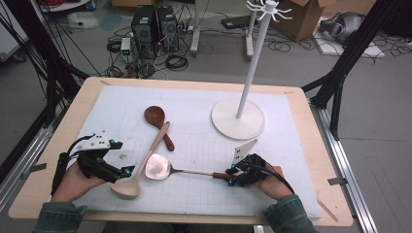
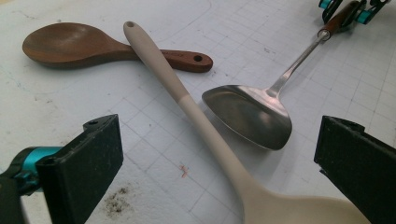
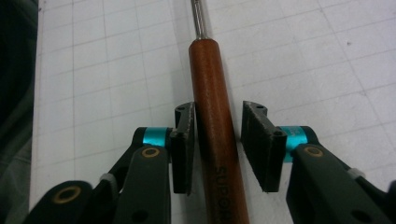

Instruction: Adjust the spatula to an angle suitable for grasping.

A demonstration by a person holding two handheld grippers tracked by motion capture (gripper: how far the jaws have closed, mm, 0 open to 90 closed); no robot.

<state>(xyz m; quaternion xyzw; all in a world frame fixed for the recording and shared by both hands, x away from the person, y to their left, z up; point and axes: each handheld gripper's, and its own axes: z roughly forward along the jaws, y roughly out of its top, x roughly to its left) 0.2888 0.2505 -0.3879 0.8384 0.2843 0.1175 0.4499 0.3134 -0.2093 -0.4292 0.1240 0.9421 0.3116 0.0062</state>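
On the worktop (image 1: 311, 145) a white gridded mat (image 1: 204, 107) is carrying three utensils and a white stand (image 1: 238, 119) with a tall pole, which is sitting toward the far right. The right tool (image 1: 232, 175) is lying low at the near right, and its jaws are straddling the brown wooden handle of the metal spatula (image 1: 158, 166); in the right gripper view the right tool (image 3: 218, 140) is standing part open, the left pad touching the handle (image 3: 215, 126) while a narrow gap is showing at the right pad, so it is not pinching. The spatula's shiny blade is pointing left, resting just beside the pale spoon (image 1: 141, 167). The left tool (image 1: 124, 171) is sitting at the near left with its jaws spread wide and holding nothing, the pale spoon's bowl lying between them in the left gripper view. The pale spoon's handle is crossing over the handle of the dark wooden spoon (image 1: 158, 121), which is lying farther back.
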